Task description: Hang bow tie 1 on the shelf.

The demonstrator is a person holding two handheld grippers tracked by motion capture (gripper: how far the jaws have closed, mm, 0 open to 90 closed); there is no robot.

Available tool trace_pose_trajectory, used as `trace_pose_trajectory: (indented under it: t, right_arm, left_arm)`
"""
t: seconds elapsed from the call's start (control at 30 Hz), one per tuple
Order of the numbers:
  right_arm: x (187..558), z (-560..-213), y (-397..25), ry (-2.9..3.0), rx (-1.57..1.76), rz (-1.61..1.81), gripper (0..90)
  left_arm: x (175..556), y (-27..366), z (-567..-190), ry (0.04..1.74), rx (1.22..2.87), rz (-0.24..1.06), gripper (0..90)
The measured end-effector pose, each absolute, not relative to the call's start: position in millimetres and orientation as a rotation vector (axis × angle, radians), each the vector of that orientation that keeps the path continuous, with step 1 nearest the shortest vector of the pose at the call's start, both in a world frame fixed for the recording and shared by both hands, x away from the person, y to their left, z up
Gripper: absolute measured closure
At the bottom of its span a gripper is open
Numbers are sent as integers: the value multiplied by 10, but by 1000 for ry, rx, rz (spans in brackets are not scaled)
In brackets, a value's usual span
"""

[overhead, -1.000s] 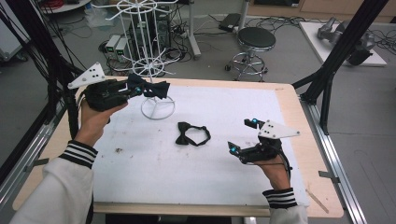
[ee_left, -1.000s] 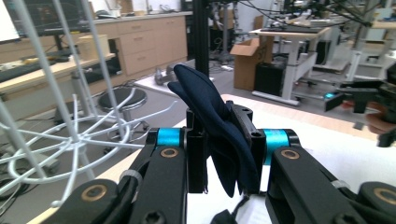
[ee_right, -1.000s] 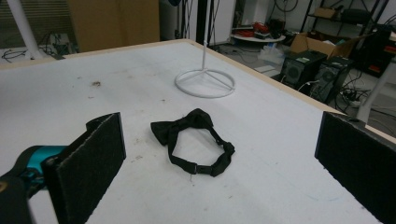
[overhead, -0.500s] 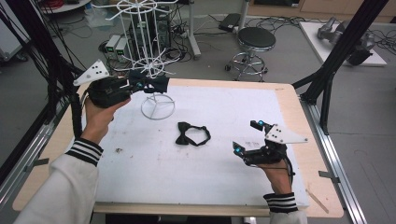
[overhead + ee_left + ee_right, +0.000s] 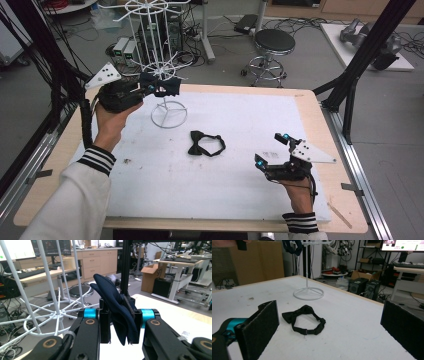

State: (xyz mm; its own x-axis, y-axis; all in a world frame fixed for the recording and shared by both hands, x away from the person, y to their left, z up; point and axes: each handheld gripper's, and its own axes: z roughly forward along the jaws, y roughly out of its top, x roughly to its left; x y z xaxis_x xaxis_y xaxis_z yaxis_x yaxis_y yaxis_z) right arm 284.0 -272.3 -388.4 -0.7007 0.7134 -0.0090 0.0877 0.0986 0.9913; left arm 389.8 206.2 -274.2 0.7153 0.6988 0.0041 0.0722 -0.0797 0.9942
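My left gripper point(image 5: 156, 88) is shut on a dark navy bow tie point(image 5: 113, 307), held up beside the lower ring of arms of a white wire rack point(image 5: 165, 72) at the table's far left. The navy bow tie point(image 5: 165, 86) touches or nearly touches the rack's arms. A second, black bow tie point(image 5: 205, 144) with its strap looped lies flat mid-table, seen as the black bow tie point(image 5: 305, 318) ahead of my right gripper point(image 5: 332, 327). My right gripper point(image 5: 272, 151) stands open near the front right, apart from it.
The rack's round base point(image 5: 308, 293) stands on the white mat point(image 5: 240, 180) beyond the black bow tie. A stool point(image 5: 272, 47) and computer boxes point(image 5: 125, 50) sit on the floor behind the table. Black frame posts point(image 5: 360, 65) rise at the right.
My left gripper has risen and moved right with the navy bow tie, up to the rack's lower arms. My right gripper has drifted slightly toward the front right.
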Motion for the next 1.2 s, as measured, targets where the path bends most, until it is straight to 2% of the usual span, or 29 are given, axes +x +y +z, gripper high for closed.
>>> trace_pose_trajectory:
  t: [0.93,1.1,1.2]
  right_arm:
    - [2809,-3938,-2724,1892,770,1636,11]
    - [2811,-3940,-2724,1895,769,1634,11]
    - [2813,-3944,-2722,1895,770,1634,11]
  left_arm:
    - [4016,1972,-2889,788,1597,588,741]
    - [4011,1990,-2899,831,1585,581,660]
    - [4005,1998,-2906,843,1594,555,536]
